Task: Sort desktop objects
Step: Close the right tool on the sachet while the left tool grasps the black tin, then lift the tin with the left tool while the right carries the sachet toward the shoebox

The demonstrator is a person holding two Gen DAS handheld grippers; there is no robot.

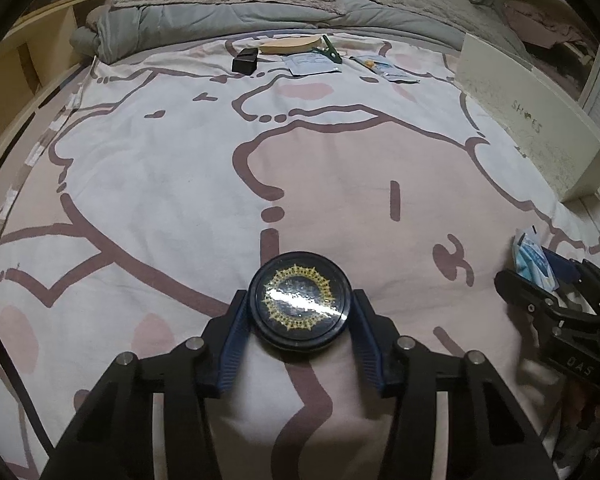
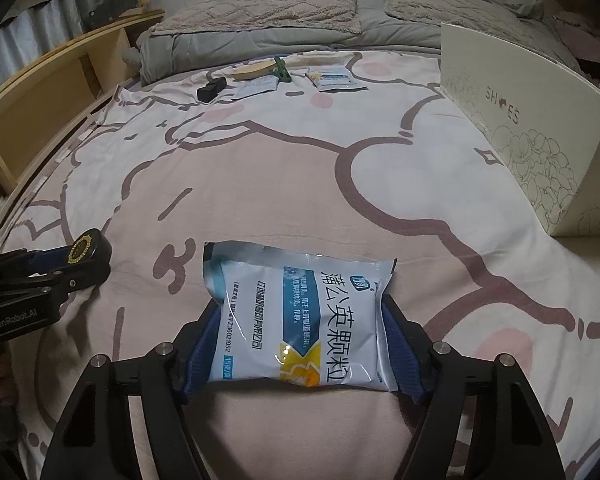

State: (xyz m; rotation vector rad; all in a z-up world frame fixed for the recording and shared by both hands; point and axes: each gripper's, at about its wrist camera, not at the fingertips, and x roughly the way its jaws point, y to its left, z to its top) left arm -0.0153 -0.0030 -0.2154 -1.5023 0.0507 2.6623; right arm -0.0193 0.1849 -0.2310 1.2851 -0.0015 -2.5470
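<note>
Left tool (image 1: 300, 312): black frame, blue-padded fingers (image 1: 236, 340), clamped on either side of a round dark tin with a gold sunburst lid (image 1: 299, 299), held just above the bedsheet. Right tool (image 2: 300, 328): same build, fingers (image 2: 202, 344) pressed against both edges of a white-and-blue foil medicine sachet printed with Chinese characters (image 2: 300, 320); the sachet stands between them, its far end over the sheet. Each tool shows at the edge of the other's view, the two side by side and apart. Bed surface: white and pale pink cartoon-print bedsheet with brown outlines (image 1: 160, 168), carrying all loose items. Right side, middle distance: long cream cardboard shoe box with floral line drawing and the word "SHOES" (image 2: 540, 136), resting on the sheet. Far end of the sheet, clustered near one another: small black rectangular block (image 1: 245, 60); flat tan oval wooden piece (image 1: 288, 45); green plastic clip (image 1: 332, 49) touching the oval's right end; two more white-and-blue sachets, one just right of the block (image 1: 310, 65), one further right (image 1: 388, 69). Beyond: folded grey quilt (image 1: 220, 20) and grey textured pillows (image 2: 268, 12) at the head of the bed.
</note>
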